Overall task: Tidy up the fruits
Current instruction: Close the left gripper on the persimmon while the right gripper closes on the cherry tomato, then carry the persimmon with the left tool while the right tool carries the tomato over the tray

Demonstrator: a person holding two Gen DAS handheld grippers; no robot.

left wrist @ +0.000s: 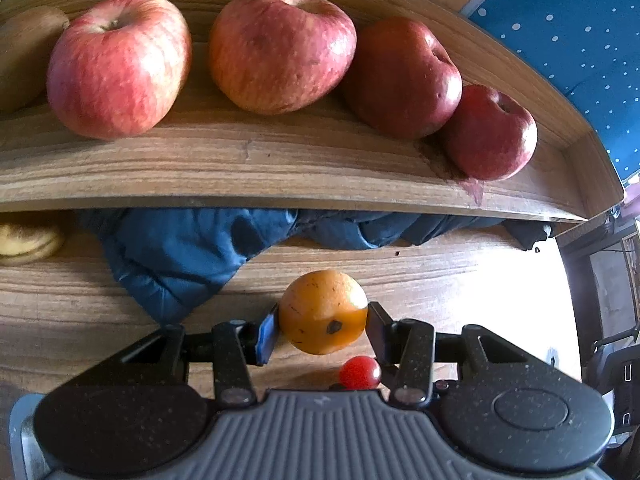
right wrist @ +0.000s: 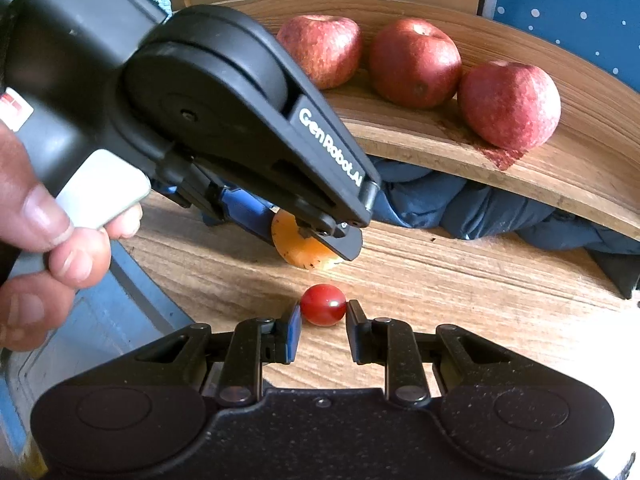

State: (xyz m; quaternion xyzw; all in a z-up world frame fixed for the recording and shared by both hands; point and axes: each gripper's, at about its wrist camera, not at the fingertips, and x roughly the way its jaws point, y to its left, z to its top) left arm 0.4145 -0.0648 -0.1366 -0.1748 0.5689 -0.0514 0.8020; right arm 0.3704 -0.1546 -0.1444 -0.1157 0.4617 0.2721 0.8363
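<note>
My left gripper (left wrist: 322,330) is shut on an orange (left wrist: 322,312), held low over the wooden table (left wrist: 460,280). In the right wrist view the same gripper (right wrist: 312,240) comes in from the upper left and hides most of the orange (right wrist: 294,246). Just behind the orange lies a red cherry tomato (left wrist: 360,372). My right gripper (right wrist: 323,310) has its fingertips against both sides of that tomato (right wrist: 323,305), which sits on the table. Several red apples (left wrist: 280,50) (right wrist: 414,62) stand in a row on the wooden shelf (left wrist: 240,168).
A blue cloth (left wrist: 180,256) (right wrist: 480,204) is bunched under the shelf (right wrist: 540,184) at the back of the table. A banana (left wrist: 28,240) lies at the far left, and a brown fruit (left wrist: 24,48) sits at the shelf's left end. A person's hand (right wrist: 40,240) holds the left gripper.
</note>
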